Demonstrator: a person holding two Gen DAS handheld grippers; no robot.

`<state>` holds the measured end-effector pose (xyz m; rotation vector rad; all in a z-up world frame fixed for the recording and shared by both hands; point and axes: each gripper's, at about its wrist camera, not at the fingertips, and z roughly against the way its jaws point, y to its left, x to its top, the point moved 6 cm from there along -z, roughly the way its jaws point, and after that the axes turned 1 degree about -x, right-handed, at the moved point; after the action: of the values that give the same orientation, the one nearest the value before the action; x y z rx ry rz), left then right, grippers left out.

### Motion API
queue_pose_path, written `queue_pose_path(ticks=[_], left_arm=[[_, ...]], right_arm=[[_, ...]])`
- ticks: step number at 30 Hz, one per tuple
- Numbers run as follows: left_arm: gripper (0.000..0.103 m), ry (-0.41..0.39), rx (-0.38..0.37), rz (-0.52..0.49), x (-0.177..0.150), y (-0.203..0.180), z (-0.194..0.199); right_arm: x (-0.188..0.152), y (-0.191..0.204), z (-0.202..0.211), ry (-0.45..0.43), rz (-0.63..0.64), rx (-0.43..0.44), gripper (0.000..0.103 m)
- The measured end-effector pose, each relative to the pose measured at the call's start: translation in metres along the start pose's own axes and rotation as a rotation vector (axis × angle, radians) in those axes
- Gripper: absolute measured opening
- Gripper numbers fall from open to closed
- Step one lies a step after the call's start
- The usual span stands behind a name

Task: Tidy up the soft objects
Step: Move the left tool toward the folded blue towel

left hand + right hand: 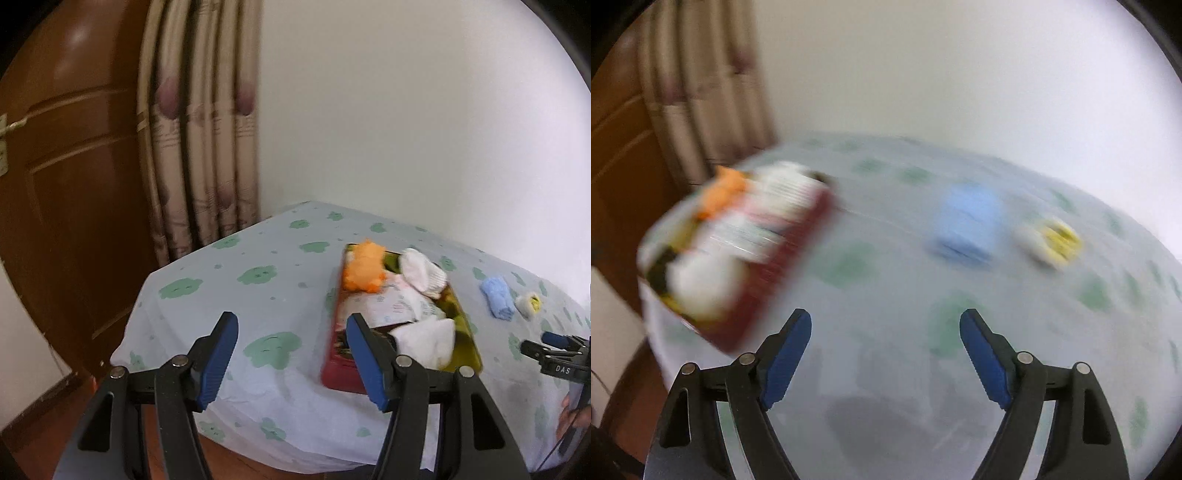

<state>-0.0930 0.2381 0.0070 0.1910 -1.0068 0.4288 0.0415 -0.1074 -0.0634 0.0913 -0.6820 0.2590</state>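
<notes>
Both the left hand-held gripper (291,354) and the right hand-held gripper (885,356) are staying released, grasping nothing, above the green-flowered bed (258,302), near the red box (341,373) of soft toys.

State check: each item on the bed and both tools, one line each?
Red box: on the bed, open-topped, holding soft items.
Orange plush: in the box, far end.
White socks: in the box, piled.
White cloth: in the box, near end.
Blue cloth: folded, on the sheet outside the box.
Yellow-white item: on the sheet, beside the blue cloth.
Left tool: open, empty.
Right tool: open, empty.
</notes>
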Motion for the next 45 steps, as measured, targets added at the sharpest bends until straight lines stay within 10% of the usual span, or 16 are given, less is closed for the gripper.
queue_pose_path(ticks=[11, 26, 36, 45], left_arm=[[0.063, 0.096, -0.259, -0.193, -0.005, -0.114, 0.002], [0.063, 0.346, -0.622, -0.305, 0.029, -0.329, -0.115], [0.063, 0.537, -0.58, -0.249, 0.023, -0.381, -0.222], [0.063, 0.634, -0.543, -0.413, -0.003, -0.416, -0.254]], right_arm=[[-0.05, -0.192, 0.008, 0.091, -0.133, -0.349, 0.092], [-0.055, -0.205, 0.02, -0.014, -0.254, -0.224, 0.099], [-0.053, -0.207, 0.024, -0.057, -0.279, -0.132, 0.1], [-0.052, -0.204, 0.024, -0.062, -0.279, -0.099, 0.1]])
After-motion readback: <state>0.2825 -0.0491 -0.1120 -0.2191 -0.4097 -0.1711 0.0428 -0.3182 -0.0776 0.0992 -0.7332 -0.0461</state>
